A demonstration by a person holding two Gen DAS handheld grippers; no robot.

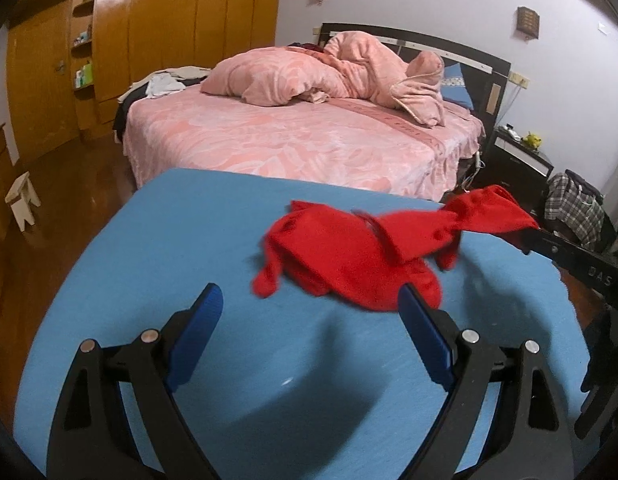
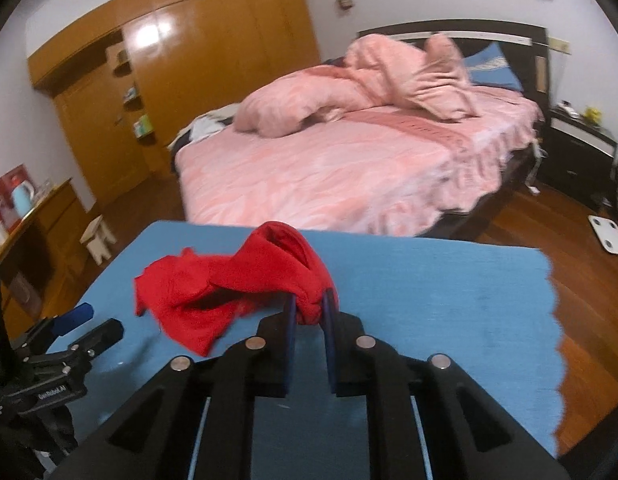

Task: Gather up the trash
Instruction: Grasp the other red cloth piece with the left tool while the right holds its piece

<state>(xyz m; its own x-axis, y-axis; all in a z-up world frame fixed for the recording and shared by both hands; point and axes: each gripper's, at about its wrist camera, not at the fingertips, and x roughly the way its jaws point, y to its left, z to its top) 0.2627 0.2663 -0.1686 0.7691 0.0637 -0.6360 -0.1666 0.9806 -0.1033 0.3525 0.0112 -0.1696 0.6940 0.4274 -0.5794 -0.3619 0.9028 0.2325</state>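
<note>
Red cloth (image 2: 237, 280) on the blue mat (image 2: 429, 280) is clamped by the right gripper (image 2: 309, 308); left gripper (image 1: 309, 316), just beside the cloth, is held wide apart, nothing gripped.

- The red cloth (image 2: 229, 280) is soft, matt, crumpled fabric.
- The blue table cover (image 1: 189, 240) looks like matt woven cloth.
- The wardrobe (image 2: 213, 40) is glossy varnished wood, and the floor (image 2: 569, 240) is polished wood.
- The bedspread (image 1: 289, 136) is plush pink fabric.
- The right gripper (image 2: 309, 304) is matt black plastic with shiny metal pins.
</note>
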